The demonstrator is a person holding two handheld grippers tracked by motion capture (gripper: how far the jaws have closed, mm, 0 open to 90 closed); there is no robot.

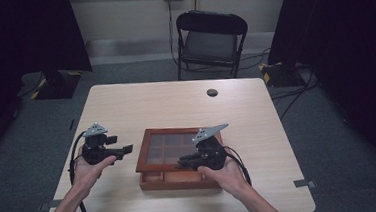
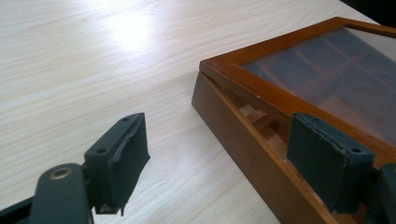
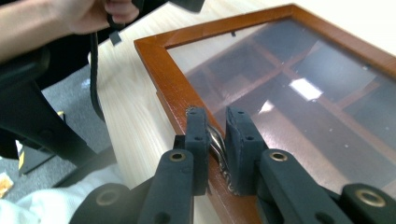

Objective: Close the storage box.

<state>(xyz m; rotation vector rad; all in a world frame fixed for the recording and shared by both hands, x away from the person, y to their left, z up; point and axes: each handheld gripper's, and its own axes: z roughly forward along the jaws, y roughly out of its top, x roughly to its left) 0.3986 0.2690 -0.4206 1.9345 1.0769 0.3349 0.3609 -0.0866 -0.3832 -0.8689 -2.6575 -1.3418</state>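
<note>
Right gripper (image 3: 216,140) clamped on the lid handle (image 3: 217,148) of wooden box (image 1: 153,181).
Left gripper (image 2: 224,154) apart, beside box on desk (image 1: 175,102).

My left gripper (image 2: 219,156) jaws gape open, nothing between them, over the pale wood-grain table (image 2: 93,70). The brown wooden box (image 2: 243,154) with its glass-paned lid (image 2: 327,70) slightly lifted sits beside my right pad (image 2: 327,163).
</note>
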